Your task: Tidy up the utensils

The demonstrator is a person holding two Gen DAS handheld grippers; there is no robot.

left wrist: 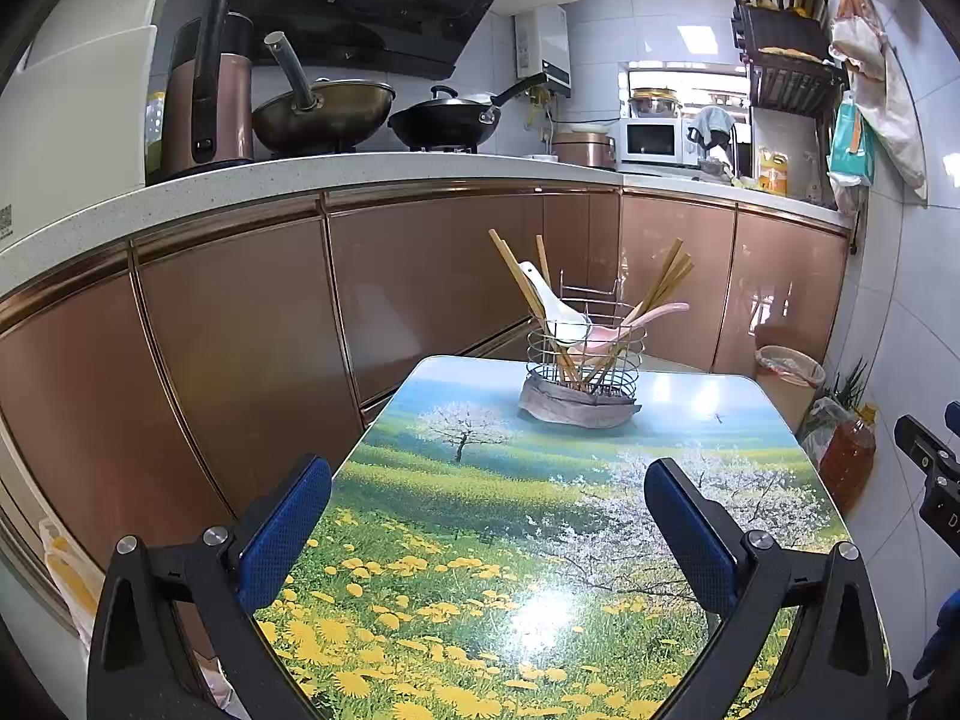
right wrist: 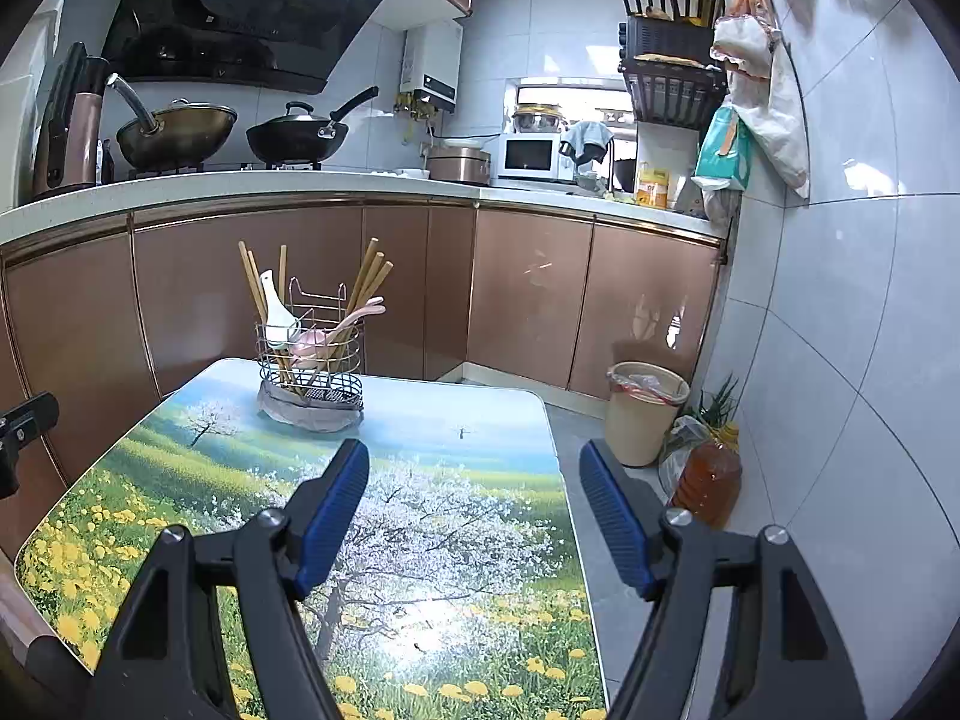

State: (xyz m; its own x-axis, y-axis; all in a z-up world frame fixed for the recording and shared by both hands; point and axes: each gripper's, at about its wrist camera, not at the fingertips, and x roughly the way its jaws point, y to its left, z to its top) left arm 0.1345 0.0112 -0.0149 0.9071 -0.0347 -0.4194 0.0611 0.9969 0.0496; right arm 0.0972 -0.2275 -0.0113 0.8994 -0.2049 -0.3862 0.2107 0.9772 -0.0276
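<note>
We see the wire utensil basket (left wrist: 585, 354) standing at the far end of the surface (left wrist: 480, 540), well ahead of our jaws, on a grey cloth (left wrist: 573, 411). In it lean wooden chopsticks (left wrist: 516, 276), a white spoon (left wrist: 555, 306) and a pink spoon (left wrist: 636, 321), though how they sit inside is hard to tell. Our left gripper (left wrist: 487, 483) and right gripper (right wrist: 474, 468) both hover with jaws wide, holding nothing. Beyond the right jaws stands a bin (right wrist: 645, 414).
</note>
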